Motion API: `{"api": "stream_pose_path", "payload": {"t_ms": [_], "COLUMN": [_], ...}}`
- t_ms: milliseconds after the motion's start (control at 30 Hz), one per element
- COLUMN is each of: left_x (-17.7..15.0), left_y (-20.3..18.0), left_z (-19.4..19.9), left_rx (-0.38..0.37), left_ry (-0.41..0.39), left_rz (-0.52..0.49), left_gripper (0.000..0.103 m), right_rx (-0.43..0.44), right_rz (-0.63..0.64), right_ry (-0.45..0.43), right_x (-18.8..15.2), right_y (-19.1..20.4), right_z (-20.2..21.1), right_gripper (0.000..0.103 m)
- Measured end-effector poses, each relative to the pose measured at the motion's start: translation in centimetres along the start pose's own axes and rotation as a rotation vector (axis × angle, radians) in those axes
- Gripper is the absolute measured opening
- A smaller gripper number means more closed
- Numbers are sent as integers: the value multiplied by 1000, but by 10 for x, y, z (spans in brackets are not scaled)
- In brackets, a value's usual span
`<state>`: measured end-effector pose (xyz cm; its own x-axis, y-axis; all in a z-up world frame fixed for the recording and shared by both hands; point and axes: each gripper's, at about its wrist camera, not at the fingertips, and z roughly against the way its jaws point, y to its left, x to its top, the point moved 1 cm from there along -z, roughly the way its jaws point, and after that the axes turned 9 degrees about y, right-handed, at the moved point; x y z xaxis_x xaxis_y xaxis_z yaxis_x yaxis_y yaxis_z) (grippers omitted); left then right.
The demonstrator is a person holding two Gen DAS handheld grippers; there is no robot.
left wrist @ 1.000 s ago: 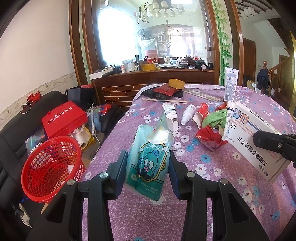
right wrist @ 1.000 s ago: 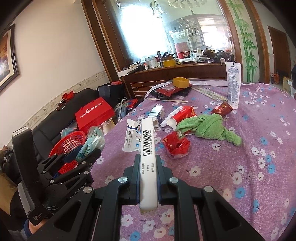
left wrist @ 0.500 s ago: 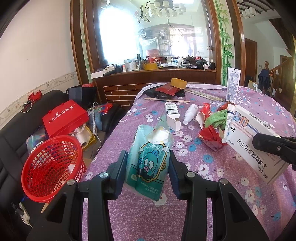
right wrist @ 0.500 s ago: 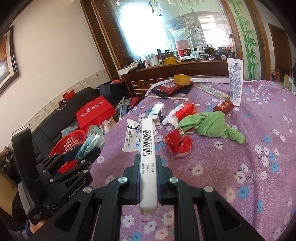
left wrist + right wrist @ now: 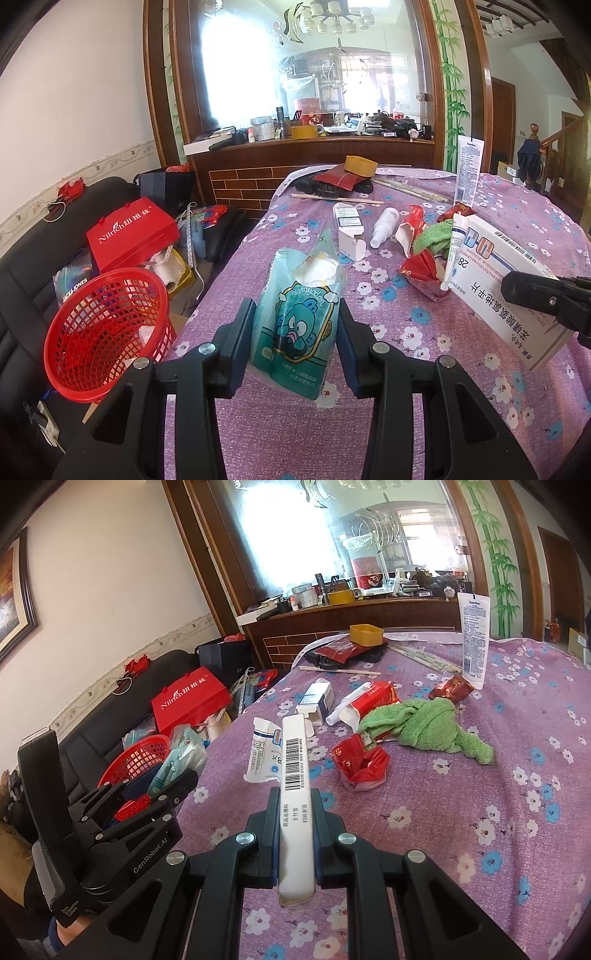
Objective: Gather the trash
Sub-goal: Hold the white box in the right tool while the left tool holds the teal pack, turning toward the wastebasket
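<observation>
Both clamp: left tool (image 5: 295, 328) grips tissue pack (image 5: 297, 314); right tool (image 5: 295, 827) medicine box (image 5: 295, 786)

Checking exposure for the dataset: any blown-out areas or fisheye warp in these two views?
Left wrist: glass partition behind the table is blown out white, frame corners vignetted black, wooden frame bowed. Right wrist: same glare on the glass; held medicine box stays sharp.

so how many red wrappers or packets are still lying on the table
4: a crumpled red wrapper near the middle, a red-and-white carton by the green towel, a small red packet beside the white tube, a dark red pouch under the yellow tub. More may be hidden.
</observation>
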<state>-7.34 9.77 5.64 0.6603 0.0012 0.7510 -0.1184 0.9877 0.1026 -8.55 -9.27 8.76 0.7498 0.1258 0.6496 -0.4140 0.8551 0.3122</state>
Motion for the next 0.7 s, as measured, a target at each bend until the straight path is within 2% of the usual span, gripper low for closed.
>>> {"api": "stream_pose_path", "payload": {"t_ms": [333, 700], "left_x": [1, 2], "left_y": [13, 29], "left_z": [5, 13], "left_rx": [-20, -8], "left_ry": [6, -5], "left_rz": [32, 64], "left_gripper": [41, 41], "right_rx": [3, 20], "right_rz": [3, 19], "right_ry": [4, 22], "right_x": [0, 2], "right_y": [3, 12], "right_z": [-3, -11], "right_gripper": [14, 14]}}
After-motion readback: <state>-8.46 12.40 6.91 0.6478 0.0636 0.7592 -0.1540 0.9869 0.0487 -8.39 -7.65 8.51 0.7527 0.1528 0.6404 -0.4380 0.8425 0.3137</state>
